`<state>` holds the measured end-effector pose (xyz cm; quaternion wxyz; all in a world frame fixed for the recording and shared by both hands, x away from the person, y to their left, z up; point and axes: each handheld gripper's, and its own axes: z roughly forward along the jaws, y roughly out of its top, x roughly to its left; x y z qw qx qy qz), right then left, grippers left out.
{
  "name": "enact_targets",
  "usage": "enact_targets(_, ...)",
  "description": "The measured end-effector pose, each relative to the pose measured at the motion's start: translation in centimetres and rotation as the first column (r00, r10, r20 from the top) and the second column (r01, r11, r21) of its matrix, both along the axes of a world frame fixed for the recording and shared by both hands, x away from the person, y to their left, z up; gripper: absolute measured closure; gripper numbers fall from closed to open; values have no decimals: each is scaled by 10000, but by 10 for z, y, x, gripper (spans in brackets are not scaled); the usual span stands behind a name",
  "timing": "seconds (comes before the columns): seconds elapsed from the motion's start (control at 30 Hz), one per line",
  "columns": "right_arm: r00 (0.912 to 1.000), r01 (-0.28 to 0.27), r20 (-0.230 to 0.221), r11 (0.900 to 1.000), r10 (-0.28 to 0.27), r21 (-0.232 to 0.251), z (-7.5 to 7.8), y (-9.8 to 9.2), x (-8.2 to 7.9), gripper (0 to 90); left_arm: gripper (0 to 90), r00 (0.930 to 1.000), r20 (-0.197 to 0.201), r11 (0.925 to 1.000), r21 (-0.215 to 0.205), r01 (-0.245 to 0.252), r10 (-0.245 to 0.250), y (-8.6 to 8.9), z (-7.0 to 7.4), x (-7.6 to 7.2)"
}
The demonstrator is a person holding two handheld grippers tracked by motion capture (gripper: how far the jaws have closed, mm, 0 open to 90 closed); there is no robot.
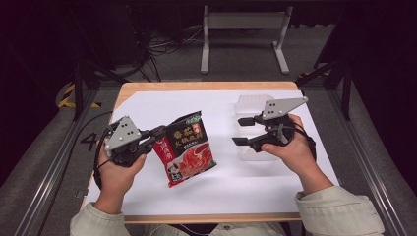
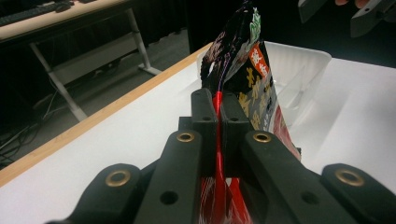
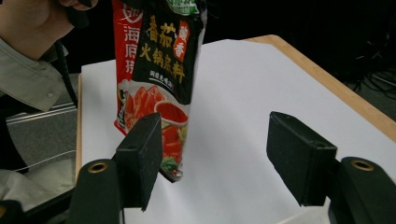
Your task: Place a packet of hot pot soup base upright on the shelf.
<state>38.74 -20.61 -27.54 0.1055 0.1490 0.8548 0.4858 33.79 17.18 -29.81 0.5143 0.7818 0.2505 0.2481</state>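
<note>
We see the bench (image 1: 147,105) w/ a white sheet over most of it, and on its far right a clear plastic tray (image 1: 253,104), nothing visible inside. Next, the sauce pouch (image 1: 186,147): red/black, Chinese lettering, tomato pic, held up off the bench just left of center, hanging roughly upright. Left gripper (image 2: 217,114) has its fingers clamped on the pouch's edge. Right gripper (image 1: 245,131) sits over the tray, fingers apart, nothing btw them.

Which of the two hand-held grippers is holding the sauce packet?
The left hand-held gripper: its jaws pinch the packet's edge, while the right one is open and empty.
</note>
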Motion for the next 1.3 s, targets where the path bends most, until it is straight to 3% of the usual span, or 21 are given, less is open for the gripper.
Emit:
enact_targets(0.57, 9926, -995, -681, 9948, 1007, 197, -2, 42, 26, 326, 877, 9999, 130, 10000, -66, 46, -45, -4, -2, -2)
enact_targets(0.8, 9880, -1348, -742, 9907, 1358, 177, -4, 57, 32, 328, 876, 9998, 121, 9998, -75, 176, -175, -8, -3, -4)
enact_targets(1.3, 9794, -1793, -954, 9838, 1778, -65, -23, 88, 43, 337, 876, 9997, 144, 9997, -163, 190, -187, -13, -4, -6)
